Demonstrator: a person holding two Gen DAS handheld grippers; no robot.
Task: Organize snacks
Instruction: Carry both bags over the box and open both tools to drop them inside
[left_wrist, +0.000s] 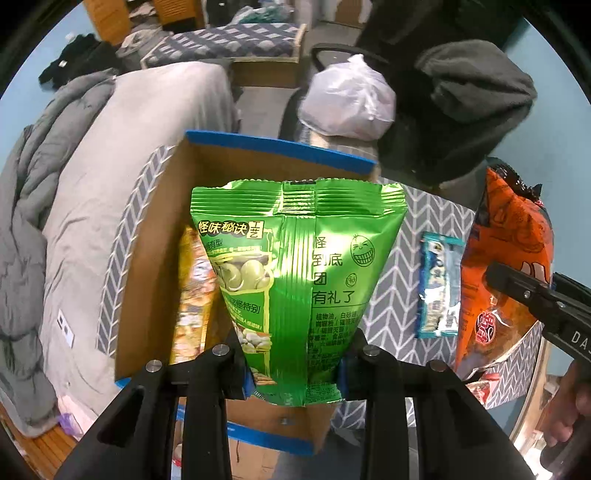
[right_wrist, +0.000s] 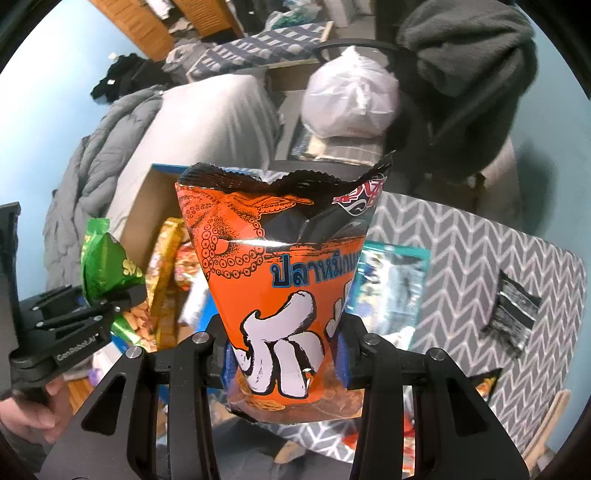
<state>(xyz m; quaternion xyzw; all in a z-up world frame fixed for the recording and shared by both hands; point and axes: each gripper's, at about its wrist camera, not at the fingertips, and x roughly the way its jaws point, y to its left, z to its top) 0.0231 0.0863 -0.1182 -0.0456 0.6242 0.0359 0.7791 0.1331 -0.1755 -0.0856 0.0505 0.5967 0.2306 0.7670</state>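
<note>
A cardboard box (left_wrist: 155, 236) with blue-taped edges stands at left beside a grey-covered bed (left_wrist: 92, 184). Above it the left gripper (left_wrist: 297, 373) has its fingers clamped on a green snack bag (left_wrist: 295, 258). A small blue packet (left_wrist: 439, 284) lies on the chevron-patterned worktop (left_wrist: 399, 266). At right, the right gripper (right_wrist: 282, 369) pinches an orange snack bag (right_wrist: 280, 280).

The left gripper (left_wrist: 297, 373) points steeply down, its jaws clamped on a green snack bag (left_wrist: 295, 273). The right gripper (right_wrist: 284, 365) likewise pinches an orange snack bag (right_wrist: 284, 266), each gripper carried in a hand (right_wrist: 29, 410).
</note>
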